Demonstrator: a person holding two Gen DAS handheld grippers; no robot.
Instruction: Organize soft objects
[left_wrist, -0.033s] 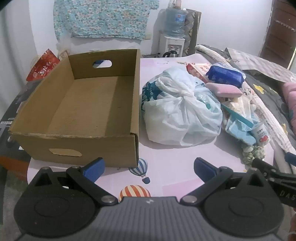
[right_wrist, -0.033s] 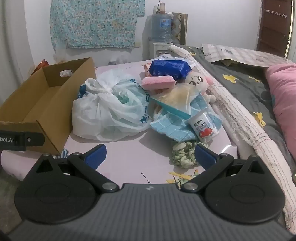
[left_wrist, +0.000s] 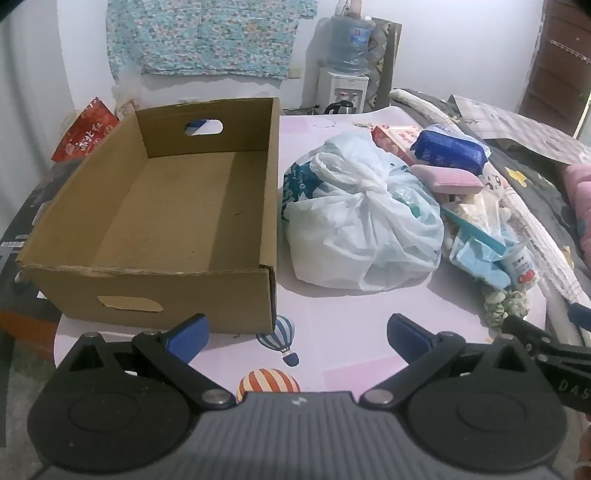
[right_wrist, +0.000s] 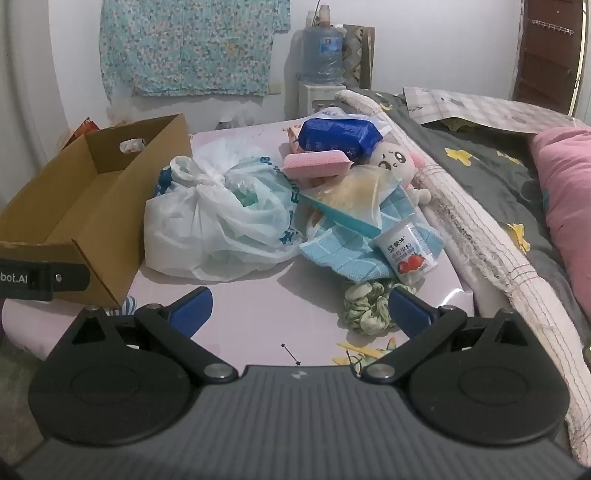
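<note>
An empty cardboard box (left_wrist: 155, 206) stands on the left of the pink table (left_wrist: 332, 325); it also shows in the right wrist view (right_wrist: 74, 206). Right of it lies a tied white plastic bag (left_wrist: 354, 221) (right_wrist: 218, 221). Behind and beside the bag are a blue pack (right_wrist: 340, 134), a pink sponge (right_wrist: 317, 162), a plush toy (right_wrist: 397, 160), a blue cloth (right_wrist: 351, 251), a yogurt cup (right_wrist: 406, 253) and a green scrunchie (right_wrist: 365, 306). My left gripper (left_wrist: 297, 338) is open and empty above the table's near edge. My right gripper (right_wrist: 299, 312) is open and empty, its right finger beside the scrunchie.
A bed with a grey blanket (right_wrist: 480, 166) and a pink pillow (right_wrist: 565, 177) borders the table on the right. A water dispenser (right_wrist: 321, 55) stands at the back wall. A red snack bag (left_wrist: 86, 133) lies behind the box.
</note>
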